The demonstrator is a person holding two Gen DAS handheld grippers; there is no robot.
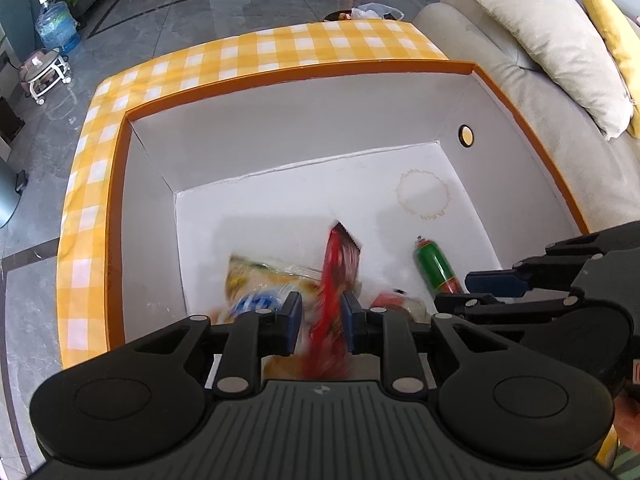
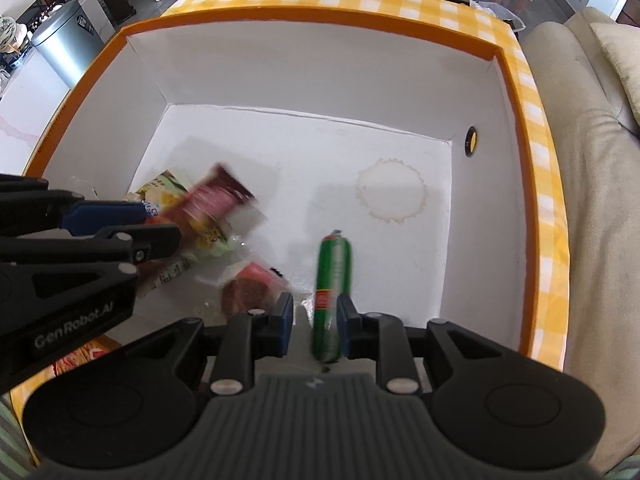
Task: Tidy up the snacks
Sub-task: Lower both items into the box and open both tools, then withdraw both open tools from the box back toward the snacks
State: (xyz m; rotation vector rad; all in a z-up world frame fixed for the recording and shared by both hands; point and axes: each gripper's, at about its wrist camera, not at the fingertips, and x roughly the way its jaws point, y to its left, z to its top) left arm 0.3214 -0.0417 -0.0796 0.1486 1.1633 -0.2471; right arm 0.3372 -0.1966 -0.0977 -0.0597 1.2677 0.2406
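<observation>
Both grippers hang over an orange-rimmed white box (image 1: 280,128) on a yellow checked cloth. My left gripper (image 1: 320,326) is open; a blurred red snack packet (image 1: 336,280) sits between its pads without being pinched and looks to be dropping. Below it lies a yellow snack bag (image 1: 256,284). My right gripper (image 2: 314,322) is open around a green sausage stick (image 2: 332,292), which touches neither pad clearly. The red packet (image 2: 216,200), the yellow bag (image 2: 168,192) and a small brown-and-red packet (image 2: 252,288) show in the right wrist view. The sausage also shows in the left wrist view (image 1: 436,266).
The box (image 2: 360,64) has a round hole (image 2: 471,141) in its right wall and a ring stain (image 2: 390,196) on its floor. A beige sofa (image 1: 540,60) with cushions stands to the right. A water bottle (image 1: 56,26) and a metal bin (image 2: 68,46) stand on the floor.
</observation>
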